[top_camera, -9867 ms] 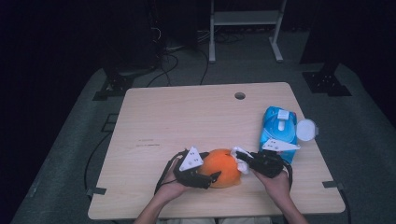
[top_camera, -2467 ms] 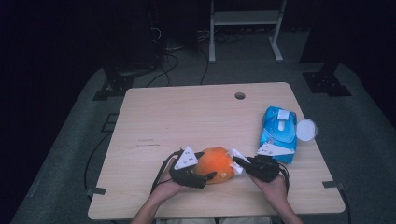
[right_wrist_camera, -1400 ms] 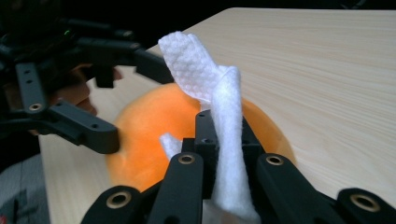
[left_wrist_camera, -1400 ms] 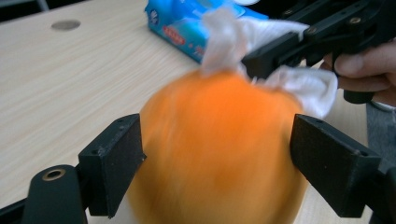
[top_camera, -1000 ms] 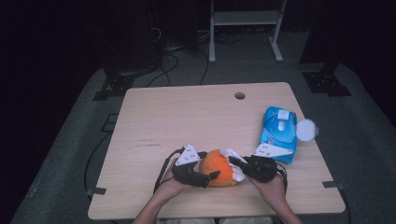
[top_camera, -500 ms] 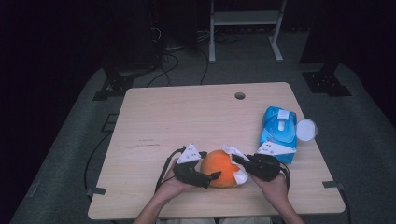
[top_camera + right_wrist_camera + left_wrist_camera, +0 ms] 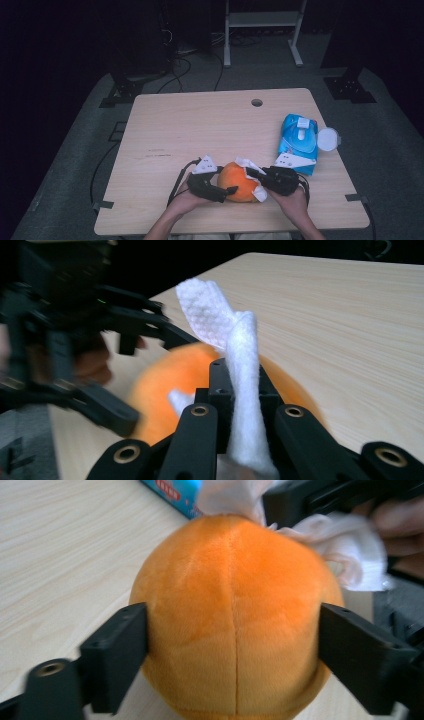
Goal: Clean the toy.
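Orange plush ball (image 7: 237, 181) sits at the near edge of the bench (image 7: 200, 130), clamped between the wide-spread jaws of the left gripper (image 7: 235, 670). Right gripper (image 7: 240, 390), jaws pinched on a white wipe (image 7: 235, 365), presses it against the ball's top.

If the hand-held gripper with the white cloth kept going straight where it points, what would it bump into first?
Most likely the orange plush ball. The right hand-held gripper, shut on the white wipe, points at it from close by, with the left hand-held gripper clamped on the ball beyond. Whether the wipe already touches is unclear.
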